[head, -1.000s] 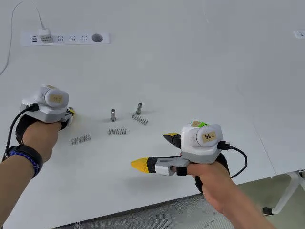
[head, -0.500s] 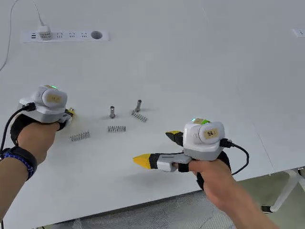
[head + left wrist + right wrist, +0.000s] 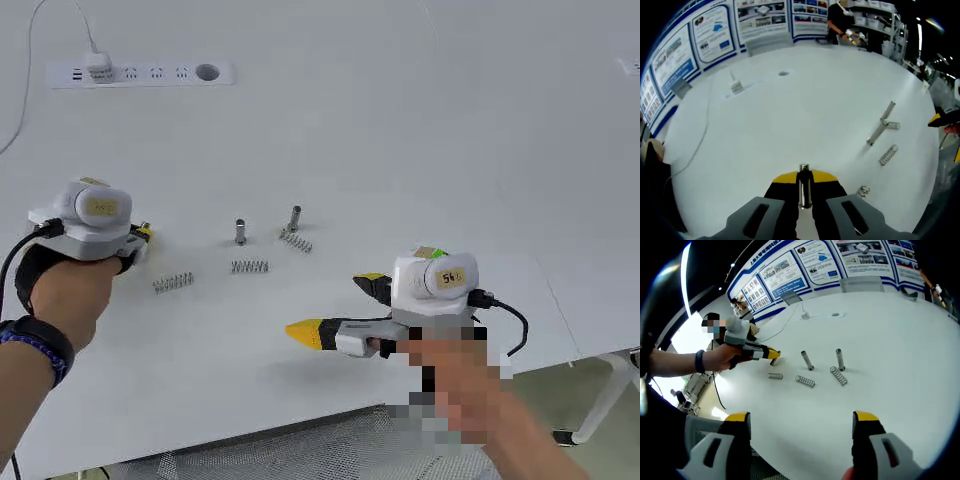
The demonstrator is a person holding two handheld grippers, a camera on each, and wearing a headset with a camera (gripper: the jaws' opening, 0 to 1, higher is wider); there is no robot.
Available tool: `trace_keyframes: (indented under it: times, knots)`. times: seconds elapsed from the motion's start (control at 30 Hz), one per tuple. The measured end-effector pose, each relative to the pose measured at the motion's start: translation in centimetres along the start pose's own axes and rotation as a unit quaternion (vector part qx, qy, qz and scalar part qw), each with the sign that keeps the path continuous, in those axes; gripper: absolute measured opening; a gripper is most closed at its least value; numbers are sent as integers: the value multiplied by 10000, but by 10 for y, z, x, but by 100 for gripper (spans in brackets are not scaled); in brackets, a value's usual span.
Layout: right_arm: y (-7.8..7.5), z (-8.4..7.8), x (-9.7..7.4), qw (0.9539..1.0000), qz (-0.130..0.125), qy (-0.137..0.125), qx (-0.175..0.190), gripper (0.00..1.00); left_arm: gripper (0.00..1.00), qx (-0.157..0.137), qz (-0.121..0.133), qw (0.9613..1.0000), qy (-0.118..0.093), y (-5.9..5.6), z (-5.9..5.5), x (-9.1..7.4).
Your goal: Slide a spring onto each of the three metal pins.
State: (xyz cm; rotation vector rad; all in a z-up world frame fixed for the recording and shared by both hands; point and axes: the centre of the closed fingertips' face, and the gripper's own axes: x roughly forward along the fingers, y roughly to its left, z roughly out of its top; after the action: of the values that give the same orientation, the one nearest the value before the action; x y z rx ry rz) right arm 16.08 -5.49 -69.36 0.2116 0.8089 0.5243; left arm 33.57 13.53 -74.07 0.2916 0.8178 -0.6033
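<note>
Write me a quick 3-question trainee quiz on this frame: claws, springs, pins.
1. True or false: the right claw is shut.
2. Multiple choice: how many springs lie loose on the table? A: two. B: three. C: four.
3. Fill in: the left claw is shut on a metal ___.

Key
1. False. Its jaws stand wide apart with nothing between them.
2. B. None is on a pin yet.
3. pin. The left gripper view shows it upright between the jaws.
</note>
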Motion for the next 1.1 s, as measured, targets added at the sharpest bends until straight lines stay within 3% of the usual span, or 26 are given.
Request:
trace_keyframes:
  times: [1.1]
  knots:
    - [5, -2, -2, 10000, 20, 23, -53, 84, 7, -113, 124, 9996, -247, 5, -7, -35]
